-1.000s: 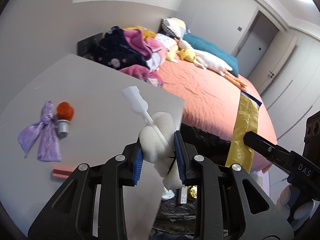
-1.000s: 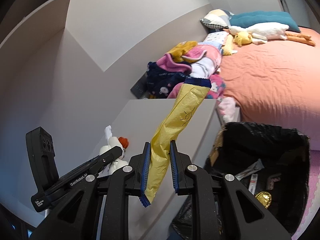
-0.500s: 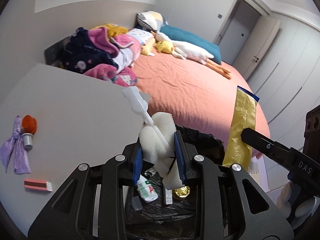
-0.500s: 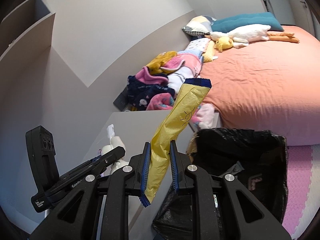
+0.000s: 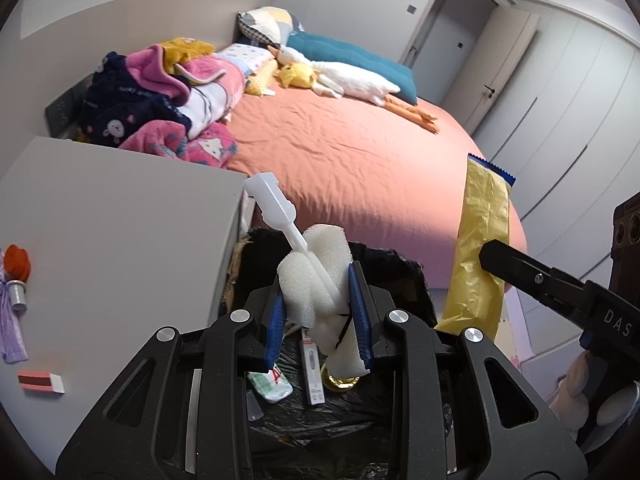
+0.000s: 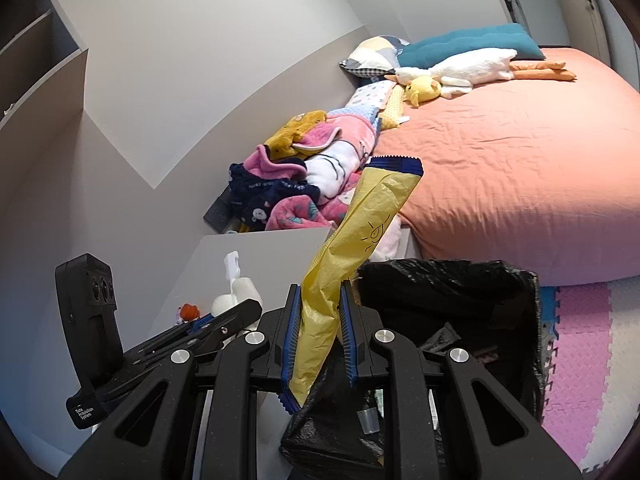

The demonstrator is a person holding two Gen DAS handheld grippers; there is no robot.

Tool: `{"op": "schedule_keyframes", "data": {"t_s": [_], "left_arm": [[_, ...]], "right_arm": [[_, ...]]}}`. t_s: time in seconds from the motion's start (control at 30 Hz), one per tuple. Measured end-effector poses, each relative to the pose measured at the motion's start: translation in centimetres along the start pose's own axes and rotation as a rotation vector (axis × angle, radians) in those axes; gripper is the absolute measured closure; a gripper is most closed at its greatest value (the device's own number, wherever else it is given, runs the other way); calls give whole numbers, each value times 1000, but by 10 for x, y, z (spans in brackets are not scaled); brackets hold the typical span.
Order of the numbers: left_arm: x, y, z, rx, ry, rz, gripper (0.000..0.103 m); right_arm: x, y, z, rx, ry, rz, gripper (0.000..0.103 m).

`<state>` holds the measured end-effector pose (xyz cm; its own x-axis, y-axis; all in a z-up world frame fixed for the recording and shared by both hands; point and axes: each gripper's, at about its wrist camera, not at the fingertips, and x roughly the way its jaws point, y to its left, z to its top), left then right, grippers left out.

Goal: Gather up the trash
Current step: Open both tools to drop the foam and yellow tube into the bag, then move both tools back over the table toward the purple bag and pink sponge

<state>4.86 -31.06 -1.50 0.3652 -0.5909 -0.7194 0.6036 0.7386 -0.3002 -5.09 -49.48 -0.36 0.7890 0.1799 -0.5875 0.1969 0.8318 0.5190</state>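
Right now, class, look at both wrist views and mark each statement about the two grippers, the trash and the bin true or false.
1. The left gripper holds a white sponge brush. True.
2. The right gripper is empty. False: its jaws clamp a yellow wrapper.
3. The bin's black bag already contains trash. True.
4. The bed sheet is blue. False: it is orange.

right gripper (image 5: 616,326): "DAS" | left gripper (image 6: 86,412): "Data Acquisition System"
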Motion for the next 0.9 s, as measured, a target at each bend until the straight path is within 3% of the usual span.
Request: {"op": "schedule_keyframes", "data": {"t_s": [0.2,0.27,0.3,0.33,0.37,0.43,0.9], "left_arm": [[10,-7,1,23,15,-8,74],[12,-12,1,34,17,-14,69],[14,-12,2,36,25,-19,51],[16,-13,2,34,40,-21,16],[18,-14,2,32,51,-10,5],[17,-15,2,36,41,9,7],[-8,3,-3,9,-16,63,7]], "right_arm": [[-7,-11,2,10,-9,-13,82],[-8,-13,3,5,2,-14,81],[-9,-14,3,6,2,-32,79],[-11,-13,3,4,-6,-52,66],[-14,-14,4,2,-19,-68,47],[-21,-15,5,8,-57,-82,38],[-14,-2,8,-9,-64,-47,38]]}}
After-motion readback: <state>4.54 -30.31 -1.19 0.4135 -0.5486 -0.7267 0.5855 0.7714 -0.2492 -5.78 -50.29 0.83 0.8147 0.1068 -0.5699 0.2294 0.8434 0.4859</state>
